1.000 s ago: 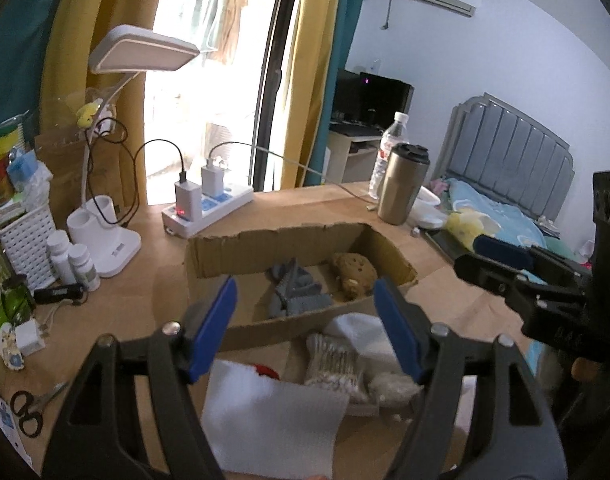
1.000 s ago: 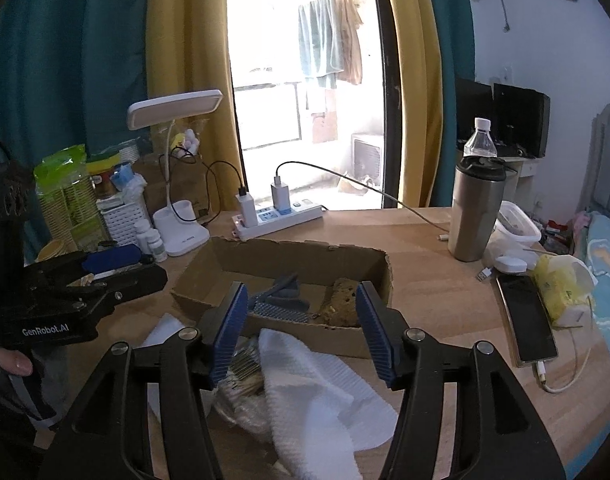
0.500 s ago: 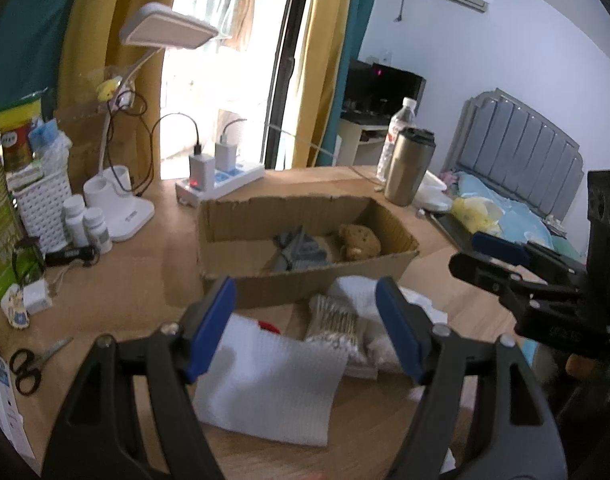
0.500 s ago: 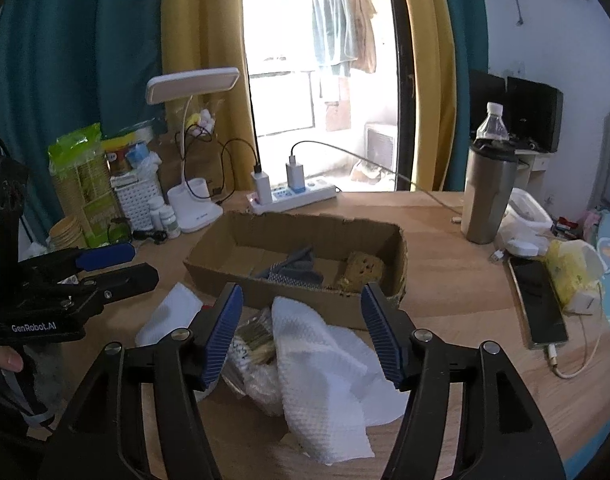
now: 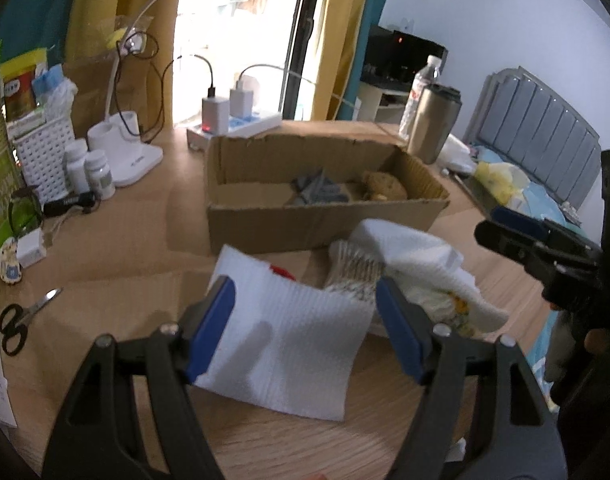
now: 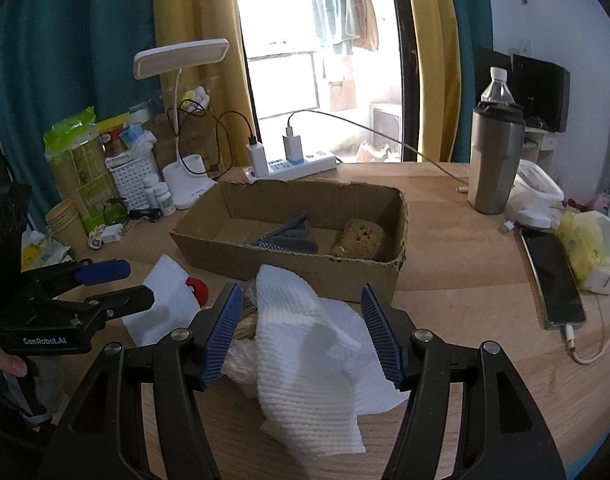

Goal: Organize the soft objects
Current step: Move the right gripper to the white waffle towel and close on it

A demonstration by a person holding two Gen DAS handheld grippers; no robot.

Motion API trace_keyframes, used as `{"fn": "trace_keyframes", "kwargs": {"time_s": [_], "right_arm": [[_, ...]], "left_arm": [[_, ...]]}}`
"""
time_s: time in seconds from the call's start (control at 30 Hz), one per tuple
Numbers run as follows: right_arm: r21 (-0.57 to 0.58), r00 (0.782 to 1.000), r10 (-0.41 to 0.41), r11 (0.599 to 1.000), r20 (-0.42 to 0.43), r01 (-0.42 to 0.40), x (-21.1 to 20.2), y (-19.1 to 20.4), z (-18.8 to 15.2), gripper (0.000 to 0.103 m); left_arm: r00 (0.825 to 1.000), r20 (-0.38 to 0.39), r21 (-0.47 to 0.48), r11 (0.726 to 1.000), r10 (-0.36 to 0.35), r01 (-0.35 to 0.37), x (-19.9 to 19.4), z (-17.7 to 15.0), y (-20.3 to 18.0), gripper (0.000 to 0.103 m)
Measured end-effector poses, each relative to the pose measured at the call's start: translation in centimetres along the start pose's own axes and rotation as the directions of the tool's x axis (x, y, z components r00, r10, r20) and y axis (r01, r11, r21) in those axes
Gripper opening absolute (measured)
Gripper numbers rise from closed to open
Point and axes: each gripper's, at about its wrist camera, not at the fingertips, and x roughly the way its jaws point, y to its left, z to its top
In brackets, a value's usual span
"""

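A flat white cloth lies on the wooden table right under my left gripper, which is open and low over it. My right gripper is open too, its blue pads on either side of a crumpled white waffle cloth without pressing it. That cloth lies over a knitted item. A small red thing peeks out beside the flat cloth. Behind stands a cardboard box holding a grey glove and a brown plush. Each gripper shows in the other's view: the left gripper and the right gripper.
A desk lamp, a power strip with chargers, a white basket and pill bottles stand at the back left. Scissors lie at the left. A steel tumbler, a phone and a yellow bag are on the right.
Both grippers have sunk toward the table and tipped downward, so the cloths now fill the space between the pads. The right jaws stand slightly wider than before.
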Motion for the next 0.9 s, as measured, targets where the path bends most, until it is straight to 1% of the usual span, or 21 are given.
{"fn": "trace_keyframes", "kwargs": {"time_s": [0.2,0.43,0.57,0.67,0.73,0.83,0.9], "right_arm": [[0.016,0.999,0.007,1.0,-0.033,-0.007,1.7,-0.6,-0.3,0.065],[0.028,0.998,0.013,1.0,-0.064,-0.011,3.3,-1.3,-0.4,0.065],[0.04,0.996,0.02,0.999,-0.087,-0.016,4.3,-1.5,-0.7,0.065],[0.048,0.994,0.028,0.999,-0.107,-0.023,5.0,-1.7,-0.9,0.065],[0.054,0.992,0.036,0.998,-0.121,-0.03,5.4,-1.7,-1.1,0.065],[0.064,0.989,0.045,0.997,-0.143,-0.036,6.1,-1.7,-1.3,0.065],[0.071,0.986,0.054,0.997,-0.157,-0.043,6.5,-1.8,-1.5,0.065]], "left_arm": [[0.998,-0.056,-0.015,1.0,-0.016,0.015,1.6,-0.9,0.8,0.074],[0.994,-0.107,-0.003,1.0,-0.003,0.003,3.5,-1.3,0.7,0.074],[0.99,-0.14,-0.013,1.0,-0.002,0.0,4.4,-1.8,1.2,0.074],[0.988,-0.156,-0.006,1.0,0.012,-0.013,4.9,-2.1,1.2,0.074],[0.985,-0.165,0.017,0.999,0.04,-0.037,5.3,-2.3,1.0,0.074],[0.981,-0.187,0.038,0.998,0.057,-0.05,5.9,-2.6,0.9,0.074],[0.98,-0.187,0.05,0.997,0.066,-0.058,6.1,-2.7,0.9,0.074]]}}
